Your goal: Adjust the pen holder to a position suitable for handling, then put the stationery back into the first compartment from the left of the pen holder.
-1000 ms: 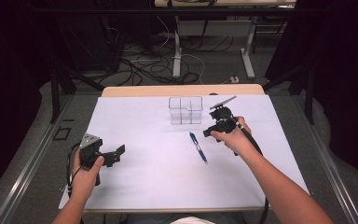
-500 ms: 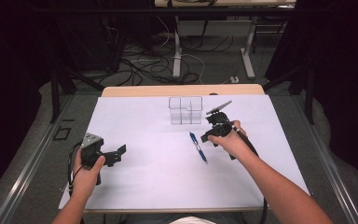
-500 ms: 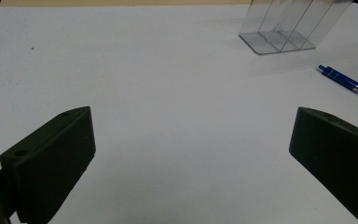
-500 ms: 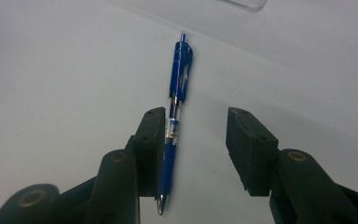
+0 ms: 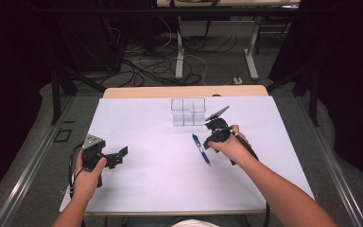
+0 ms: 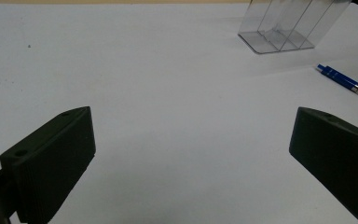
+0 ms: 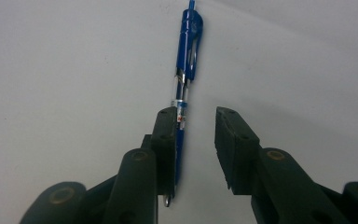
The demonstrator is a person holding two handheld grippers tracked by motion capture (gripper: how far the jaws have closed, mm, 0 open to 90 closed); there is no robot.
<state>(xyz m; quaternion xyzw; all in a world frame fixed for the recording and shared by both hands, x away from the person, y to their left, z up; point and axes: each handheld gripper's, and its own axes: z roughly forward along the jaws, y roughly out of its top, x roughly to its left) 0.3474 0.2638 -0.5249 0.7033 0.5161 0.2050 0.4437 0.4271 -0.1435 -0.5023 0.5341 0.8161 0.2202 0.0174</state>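
From the high view I find the right claw (image 5: 210,137) lowered over the blue pen (image 5: 201,149), which lies flat on the white tabletop (image 5: 160,189), right of centre and just near of the clear plastic organizer (image 5: 188,112). The hand and claw body hide the part of the pen under them in that view.

The right gripper view is clearer: the pen (image 7: 184,79) runs lengthwise between the jaws. It sits against the inner face of the jaw on that view's left, while a clear gap separates it from the other jaw. The jaws have just been closing and now stand partly closed, straddling the pen without pinching it. The pen's tip end is partly hidden beside the jaw, and its far end is cut off at the top edge.

The left claw (image 5: 116,156) is held at the near left of the tabletop, well apart from the pen. Its own view shows the jaws spread wide over bare surface (image 6: 168,93), nothing between them. There the organizer (image 6: 279,28) is cut off at the top and the pen (image 6: 347,83) at the right edge.
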